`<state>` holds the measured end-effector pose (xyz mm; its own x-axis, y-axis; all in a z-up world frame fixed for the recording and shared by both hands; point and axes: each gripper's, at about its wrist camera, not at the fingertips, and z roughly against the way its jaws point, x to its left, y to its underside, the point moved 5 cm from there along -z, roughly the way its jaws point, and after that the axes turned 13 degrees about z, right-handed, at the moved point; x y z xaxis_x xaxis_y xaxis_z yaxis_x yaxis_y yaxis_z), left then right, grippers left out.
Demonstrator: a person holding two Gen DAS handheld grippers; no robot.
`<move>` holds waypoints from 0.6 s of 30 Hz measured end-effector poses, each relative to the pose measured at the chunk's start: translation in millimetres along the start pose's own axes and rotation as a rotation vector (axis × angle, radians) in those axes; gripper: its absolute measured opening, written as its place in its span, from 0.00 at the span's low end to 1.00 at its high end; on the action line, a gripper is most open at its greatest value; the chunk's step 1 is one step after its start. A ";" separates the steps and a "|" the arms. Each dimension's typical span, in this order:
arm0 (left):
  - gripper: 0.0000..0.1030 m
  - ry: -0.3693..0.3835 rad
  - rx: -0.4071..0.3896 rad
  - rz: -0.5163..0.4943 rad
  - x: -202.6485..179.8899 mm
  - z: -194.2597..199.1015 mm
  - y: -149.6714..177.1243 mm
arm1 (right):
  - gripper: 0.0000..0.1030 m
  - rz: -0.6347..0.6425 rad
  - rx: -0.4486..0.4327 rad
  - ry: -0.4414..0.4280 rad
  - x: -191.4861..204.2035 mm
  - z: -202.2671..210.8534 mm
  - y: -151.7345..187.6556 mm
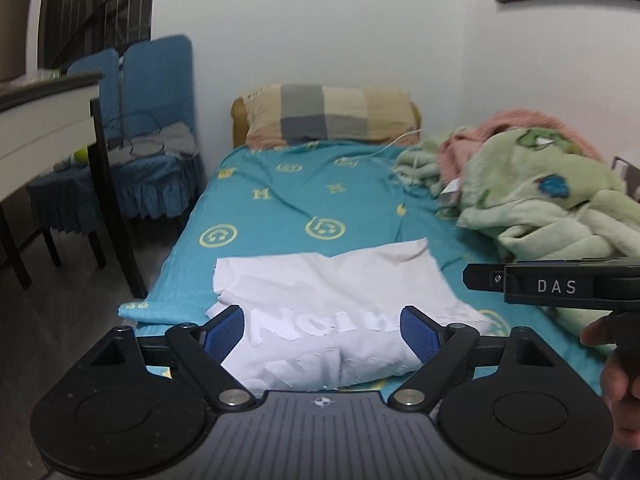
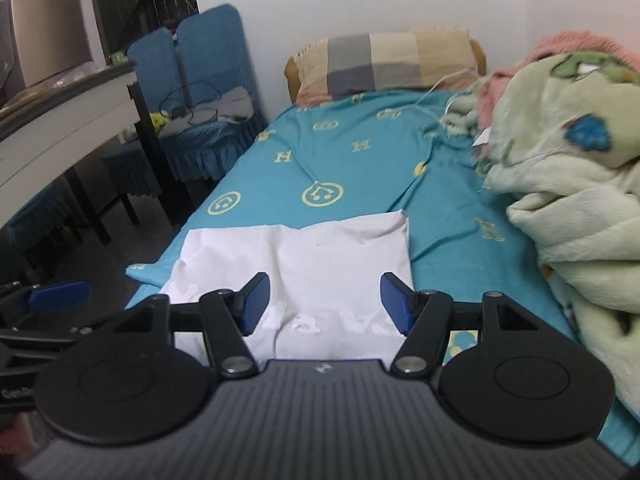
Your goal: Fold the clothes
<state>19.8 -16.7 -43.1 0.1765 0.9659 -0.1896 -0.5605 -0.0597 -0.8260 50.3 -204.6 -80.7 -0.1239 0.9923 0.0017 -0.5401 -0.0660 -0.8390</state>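
The white T-shirt (image 1: 328,312) lies folded into a rough rectangle near the foot of the bed (image 1: 280,192). Left gripper (image 1: 322,332) and right gripper (image 2: 320,304) hover above it, fingers spread wide, holding nothing. The fold looks nearly finished; next comes tidying an edge or setting it aside.

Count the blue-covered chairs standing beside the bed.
2: one chair nearer the bed with cables and grey cloth on its seat, another chair directly beside it, partly behind the table; more may be hidden.
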 end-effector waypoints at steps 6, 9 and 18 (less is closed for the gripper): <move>0.96 0.026 -0.028 0.025 -0.4 17.7 3.7 | 0.79 0.004 -0.066 -0.016 8.3 34.5 2.7; 0.98 0.031 -0.009 0.049 2.7 12.1 6.2 | 0.82 0.003 -0.065 -0.034 10.3 33.2 1.5; 0.99 0.008 0.039 0.077 11.6 -5.4 11.5 | 0.82 0.020 -0.034 0.021 13.6 26.0 -3.3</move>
<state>19.8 -7.5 -57.6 0.1378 0.9568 -0.2561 -0.6035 -0.1240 -0.7877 28.8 -193.7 -63.8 -0.1166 0.9928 -0.0268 -0.5089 -0.0829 -0.8568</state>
